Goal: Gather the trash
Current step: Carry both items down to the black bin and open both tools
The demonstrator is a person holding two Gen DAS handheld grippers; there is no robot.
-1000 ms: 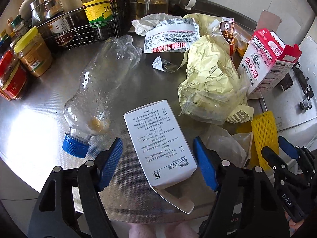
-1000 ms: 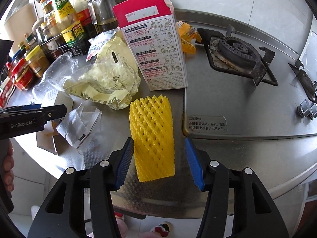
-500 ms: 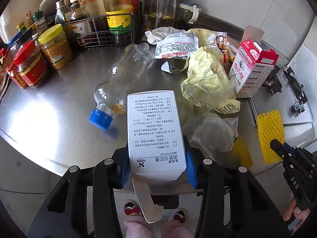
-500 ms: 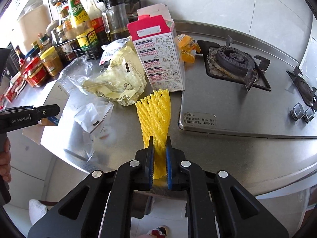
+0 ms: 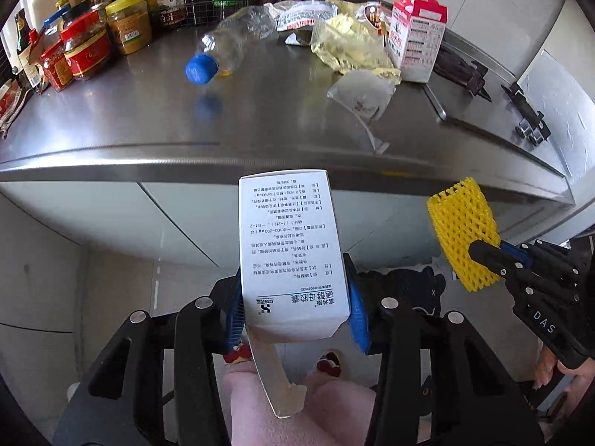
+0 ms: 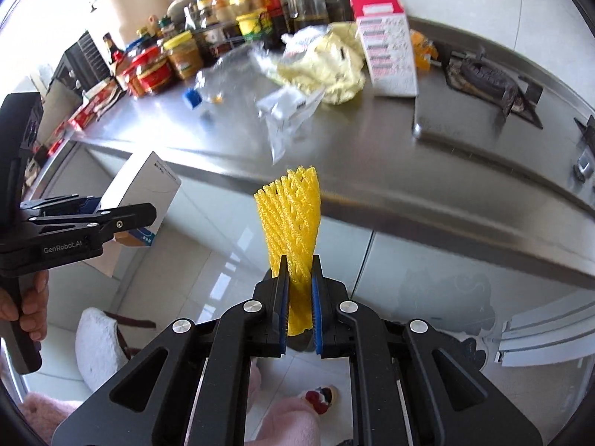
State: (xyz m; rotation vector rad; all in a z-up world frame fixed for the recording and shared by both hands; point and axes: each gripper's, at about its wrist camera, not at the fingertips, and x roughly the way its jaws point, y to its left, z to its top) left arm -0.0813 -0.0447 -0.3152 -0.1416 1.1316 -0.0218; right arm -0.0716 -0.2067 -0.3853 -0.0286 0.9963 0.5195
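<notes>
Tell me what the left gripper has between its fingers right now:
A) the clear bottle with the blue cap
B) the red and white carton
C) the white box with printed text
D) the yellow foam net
C: the left gripper is shut on the white box, off the counter's edge, while the yellow foam net is in the right gripper and the bottle lies on the counter.
</notes>
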